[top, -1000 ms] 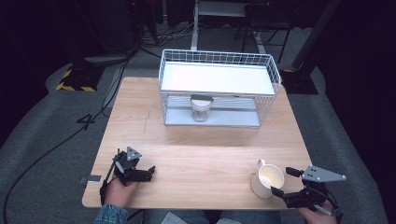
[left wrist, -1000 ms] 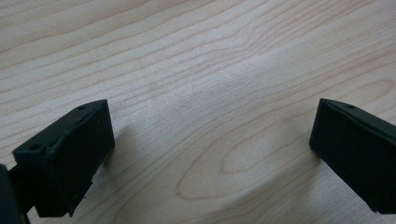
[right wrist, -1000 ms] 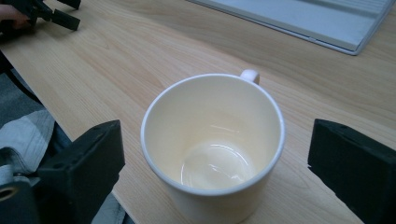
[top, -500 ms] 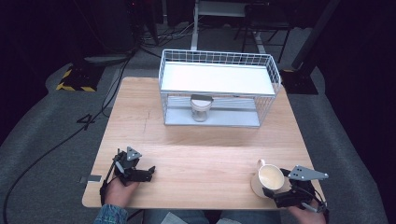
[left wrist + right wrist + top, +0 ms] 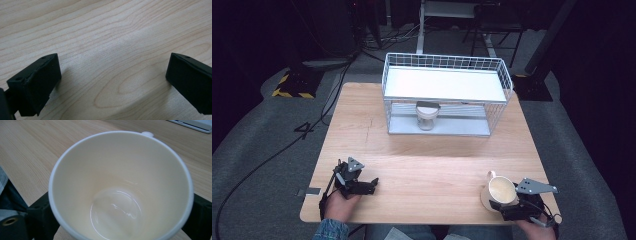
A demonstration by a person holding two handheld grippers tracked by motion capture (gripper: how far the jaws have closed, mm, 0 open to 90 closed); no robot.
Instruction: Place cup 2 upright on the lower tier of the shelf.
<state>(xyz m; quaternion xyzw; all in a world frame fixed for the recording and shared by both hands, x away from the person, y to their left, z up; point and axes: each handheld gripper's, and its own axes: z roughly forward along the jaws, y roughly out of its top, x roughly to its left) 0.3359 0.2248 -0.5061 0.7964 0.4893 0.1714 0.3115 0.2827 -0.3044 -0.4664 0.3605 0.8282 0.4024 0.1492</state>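
Sitting between right hand-held gripper [image 5: 512,209] jaws, cream cup [image 5: 502,190], upright

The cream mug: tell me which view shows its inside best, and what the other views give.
The right gripper view: the cream mug is seen from just above, its glossy inside empty, a black jaw at each side. The high view shows the cream mug small, at the table's near right corner. The left gripper view shows bare wood.

Both grippers are black: the left gripper [image 5: 373,186] has blocky matte jaws with small screw holes and a grey three-cornered plate; the right gripper [image 5: 507,207] carries a larger grey plate and a trailing black cable; a blue denim sleeve [image 5: 328,230] shows
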